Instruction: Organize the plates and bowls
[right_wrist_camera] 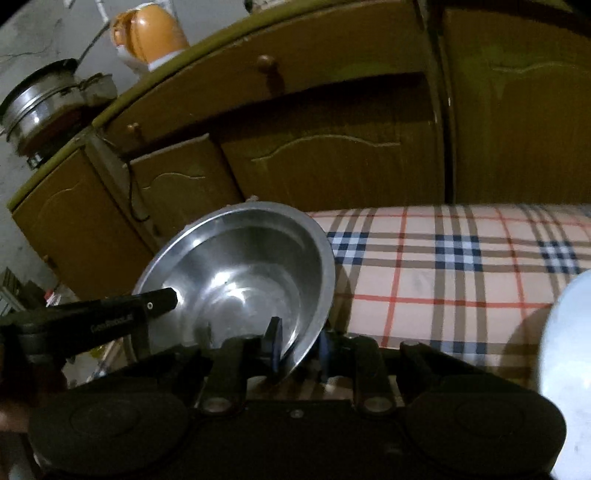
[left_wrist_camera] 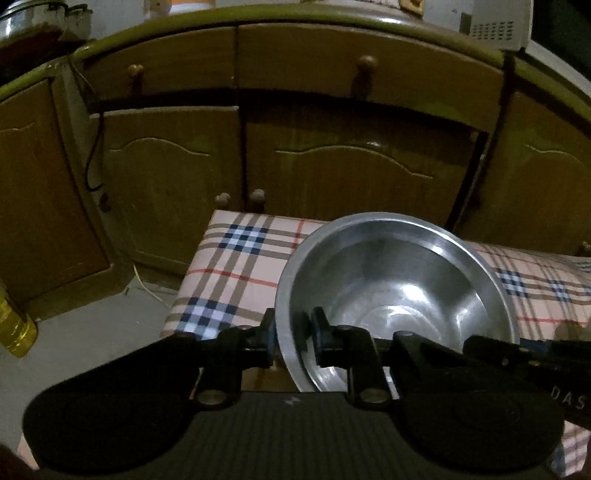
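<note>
Bowl (left_wrist_camera: pixel 395 295) feels light, stiff, slick steel; both my left hand-held gripper (left_wrist_camera: pixel 291 338) and right hand-held gripper (right_wrist_camera: pixel 297 349) pinch its thin rim above the plaid desk (right_wrist_camera: pixel 461 277).

A home kitchen. Beyond the jaws stand wooden cabinets (left_wrist_camera: pixel 332 147) with knobs. A steel pot (right_wrist_camera: pixel 40 107) and microwave (left_wrist_camera: pixel 495 26) sit on top.

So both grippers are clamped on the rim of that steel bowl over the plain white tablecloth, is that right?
Nearly. The cloth is not plain white: it is a pinkish plaid with blue, red and brown stripes, as the right wrist view shows. The rest holds: the left gripper and the right gripper each straddle the rim of the steel bowl.
</note>
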